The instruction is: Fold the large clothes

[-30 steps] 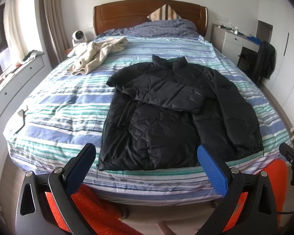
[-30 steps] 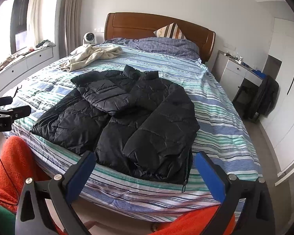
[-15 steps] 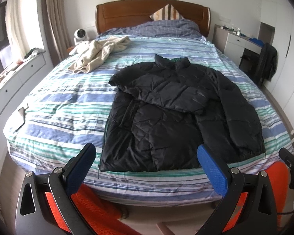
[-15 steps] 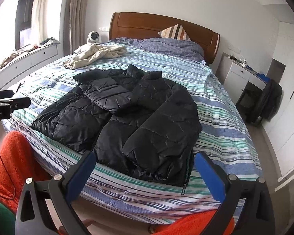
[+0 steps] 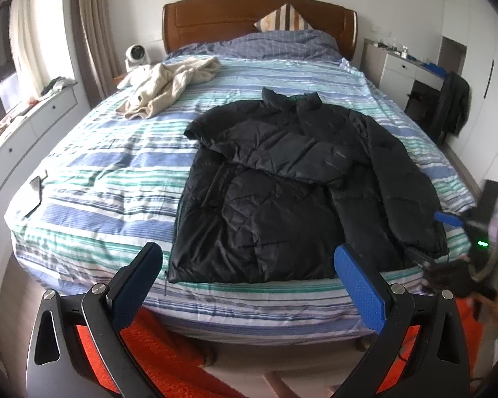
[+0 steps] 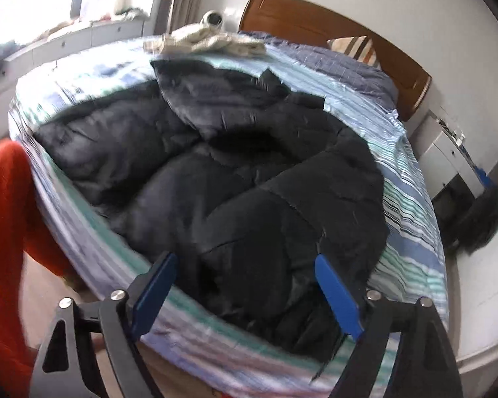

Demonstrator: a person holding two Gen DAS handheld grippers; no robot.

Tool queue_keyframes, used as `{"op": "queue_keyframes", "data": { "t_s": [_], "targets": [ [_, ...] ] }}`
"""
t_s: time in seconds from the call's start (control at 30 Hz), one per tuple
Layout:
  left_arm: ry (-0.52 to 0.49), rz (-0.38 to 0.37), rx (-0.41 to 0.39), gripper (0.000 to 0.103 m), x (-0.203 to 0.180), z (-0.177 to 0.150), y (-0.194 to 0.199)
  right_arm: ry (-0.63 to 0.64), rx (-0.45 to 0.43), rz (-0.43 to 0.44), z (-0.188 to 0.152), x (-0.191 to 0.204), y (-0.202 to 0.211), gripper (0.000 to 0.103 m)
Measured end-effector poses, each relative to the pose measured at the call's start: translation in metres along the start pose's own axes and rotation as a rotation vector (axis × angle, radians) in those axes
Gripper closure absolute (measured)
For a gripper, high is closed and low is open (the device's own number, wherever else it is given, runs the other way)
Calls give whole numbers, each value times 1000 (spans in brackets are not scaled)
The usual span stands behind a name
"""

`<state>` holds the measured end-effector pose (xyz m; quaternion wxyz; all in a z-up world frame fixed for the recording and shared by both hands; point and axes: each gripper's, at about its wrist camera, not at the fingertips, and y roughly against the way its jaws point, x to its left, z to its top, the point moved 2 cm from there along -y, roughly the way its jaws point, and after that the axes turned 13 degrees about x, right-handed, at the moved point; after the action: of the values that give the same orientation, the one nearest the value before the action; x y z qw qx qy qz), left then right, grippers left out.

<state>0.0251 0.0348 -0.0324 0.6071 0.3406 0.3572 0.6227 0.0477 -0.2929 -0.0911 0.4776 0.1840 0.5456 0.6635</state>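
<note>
Black jacket [image 5: 292,185] lies flat on the striped bed [image 5: 116,179], front up, one sleeve folded across the chest, hem at the near edge. Left gripper [image 5: 249,285] hangs short of the bed edge, jaws wide open, nothing between them. Right gripper [image 6: 245,288] sits low over the jacket's near sleeve and hem corner; jaws have just been closing, not yet on the fabric. Right view is blurred. Beige garment [image 5: 169,86] lies near the pillows.
</note>
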Motion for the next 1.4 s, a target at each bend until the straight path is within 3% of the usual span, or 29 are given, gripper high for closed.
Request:
{"op": "queue_keyframes", "data": {
  "t_s": [0.03, 0.07, 0.1, 0.17, 0.27, 0.4, 0.5, 0.67, 0.8, 0.83, 0.87, 0.9, 0.93, 1.0, 1.1, 1.2, 1.27, 1.4],
  "targets": [
    [2, 2, 1, 0, 1, 0, 0, 7, 27, 3, 0, -2, -10, 19],
    [5, 7, 3, 0, 1, -1, 1, 6, 51, 16, -1, -6, -18, 39],
    [5, 12, 5, 0, 2, -2, 1, -9, 50, 41, -2, -10, -18, 70],
    [5, 25, 13, 0, 2, -4, 0, -104, 8, 108, -3, -28, -1, 90],
    [4, 28, 35, 0, 4, -5, -8, -274, -124, 149, -4, -76, 52, 91],
    [-14, 22, 65, 0, -1, 1, -18, -478, -268, 66, -20, -163, 109, 91],
    [-35, 16, 39, 0, -8, 6, -14, -661, -298, -40, -55, -246, 125, 91],
    [-45, -10, 38, 0, -18, 11, -14, -888, -205, -125, -120, -351, 72, 91],
    [-78, 1, 38, 0, -28, 14, -12, -1086, -75, -45, -183, -405, -5, 88],
    [-85, 8, 36, 0, -30, 14, -11, -1142, -36, 6, -199, -414, -29, 85],
    [-93, 17, 36, 0, -32, 14, -10, -1202, 6, 35, -213, -418, -47, 74],
    [-97, 24, 37, 0, -33, 14, -9, -1255, 40, 31, -228, -419, -55, 56],
    [-99, 31, 39, 0, -33, 14, -9, -1322, 56, 13, -243, -420, -60, 50],
    [-99, 40, 42, 0, -33, 14, -9, -1410, -20, -10, -263, -418, -49, 48],
    [-101, 45, 62, 0, -33, 15, -17, -1366, -183, -18, -260, -405, -16, 48],
    [-127, 39, 95, 0, -40, 20, -32, -1209, -250, 122, -235, -394, -11, 48],
    [-158, 36, 89, 0, -50, 26, -36, -1106, -219, 193, -216, -383, -24, 48],
    [-200, 27, 52, 0, -64, 37, -32, -1065, -44, 179, -210, -374, -80, 50]
  ]
}}
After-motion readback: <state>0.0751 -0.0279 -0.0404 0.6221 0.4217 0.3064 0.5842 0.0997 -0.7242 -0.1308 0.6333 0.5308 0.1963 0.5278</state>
